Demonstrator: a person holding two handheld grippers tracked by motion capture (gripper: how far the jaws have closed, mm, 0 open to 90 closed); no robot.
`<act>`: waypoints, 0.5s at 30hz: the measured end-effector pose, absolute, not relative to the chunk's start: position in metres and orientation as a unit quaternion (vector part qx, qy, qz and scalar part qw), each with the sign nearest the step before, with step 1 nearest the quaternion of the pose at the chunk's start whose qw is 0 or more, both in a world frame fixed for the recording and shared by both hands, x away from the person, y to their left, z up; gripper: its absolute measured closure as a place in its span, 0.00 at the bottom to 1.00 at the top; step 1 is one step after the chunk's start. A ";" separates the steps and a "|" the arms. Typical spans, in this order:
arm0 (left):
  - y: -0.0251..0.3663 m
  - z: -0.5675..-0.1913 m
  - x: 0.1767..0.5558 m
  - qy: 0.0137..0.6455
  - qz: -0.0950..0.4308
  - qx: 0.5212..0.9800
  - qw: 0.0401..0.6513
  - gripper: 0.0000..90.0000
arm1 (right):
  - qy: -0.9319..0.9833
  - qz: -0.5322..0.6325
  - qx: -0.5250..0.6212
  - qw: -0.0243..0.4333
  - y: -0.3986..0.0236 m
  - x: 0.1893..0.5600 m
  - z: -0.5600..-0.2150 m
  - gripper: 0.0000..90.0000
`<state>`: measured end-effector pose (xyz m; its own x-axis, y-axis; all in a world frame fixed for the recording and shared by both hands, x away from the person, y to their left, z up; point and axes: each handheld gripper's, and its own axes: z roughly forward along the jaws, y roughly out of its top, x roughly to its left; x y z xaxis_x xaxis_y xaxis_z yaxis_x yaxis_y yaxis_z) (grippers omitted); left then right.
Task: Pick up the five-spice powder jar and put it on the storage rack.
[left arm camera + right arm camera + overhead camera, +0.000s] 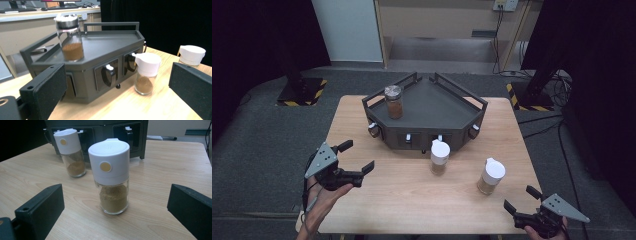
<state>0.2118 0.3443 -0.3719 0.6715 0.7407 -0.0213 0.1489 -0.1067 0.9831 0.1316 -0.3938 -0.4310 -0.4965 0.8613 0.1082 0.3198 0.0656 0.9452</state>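
The right tool (522,198) stood open before the nearer spice jar (110,176), nothing gripped; the left tool (357,156) was open too. Next, I think, it should advance and close around the glass.

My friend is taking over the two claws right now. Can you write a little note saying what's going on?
Left claw: open, holds nothing, over the table's left side.
Right claw: open, holds nothing, aimed at the nearer white-capped jar.
Things: a metal-lidded jar stands on top of the dark rack. Two white-capped jars stand on the table; the other one is just in front of the rack.
Done: one jar on the rack.
Left: probably grab the white-capped jars and put them on the rack too.
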 end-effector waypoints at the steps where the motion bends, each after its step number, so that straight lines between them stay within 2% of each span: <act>1: 0.346 -0.376 0.210 0.319 0.251 0.699 0.589 0.01 | 0.684 0.530 0.431 0.256 -0.394 0.132 -0.431 0.01; 15: 0.368 -0.429 0.190 0.346 0.238 0.687 0.594 0.01 | 0.685 0.528 0.432 0.256 -0.393 0.132 -0.431 0.01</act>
